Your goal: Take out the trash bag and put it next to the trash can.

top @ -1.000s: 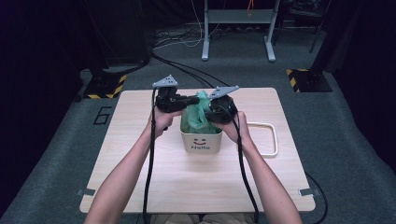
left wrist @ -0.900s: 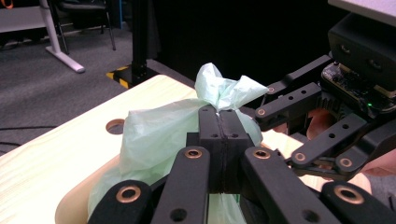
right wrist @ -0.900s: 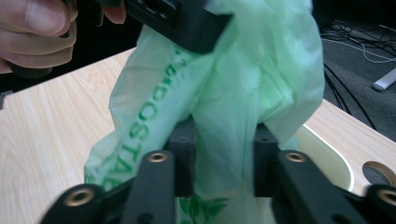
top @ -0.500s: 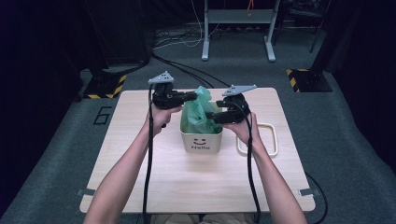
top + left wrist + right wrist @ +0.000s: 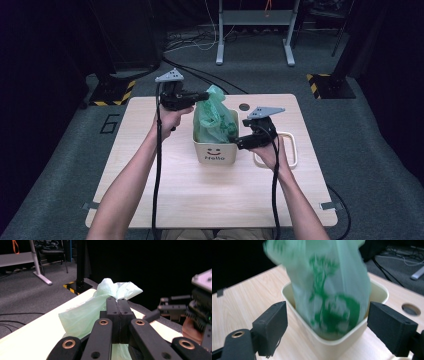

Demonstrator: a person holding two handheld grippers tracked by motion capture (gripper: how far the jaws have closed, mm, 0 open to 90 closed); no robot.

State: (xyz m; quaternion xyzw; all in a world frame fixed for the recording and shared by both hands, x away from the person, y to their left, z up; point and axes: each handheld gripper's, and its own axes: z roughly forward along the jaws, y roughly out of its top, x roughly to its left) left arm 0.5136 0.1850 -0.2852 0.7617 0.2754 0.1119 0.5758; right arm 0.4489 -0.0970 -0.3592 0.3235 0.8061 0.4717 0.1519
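A cream bin [image 5: 216,152] with a smiley face and "Hello" on its front stands mid-table. A green printed plastic bag [image 5: 215,117] rises out of it. My left gripper [image 5: 205,95] is shut on the bag's top edge [image 5: 85,315], its jaws [image 5: 117,302] pinching the film. My right gripper [image 5: 239,142] hangs low at the bin's right side. Its jaws have just been opening and now stand wide [image 5: 328,322]. The bin's rim [image 5: 377,293] and the bag [image 5: 329,290] lie ahead between the pads, which press on neither.
A white looped frame [image 5: 290,150] lies on the wooden table [image 5: 150,190] under my right hand. A round hole [image 5: 244,106] sits in the tabletop behind the bin. Desk legs and cables stand on the floor beyond.
My right gripper let go of the bag's top, opened wide, and moved right and down beside the bin. My left gripper stayed shut on the bag, barely moving.
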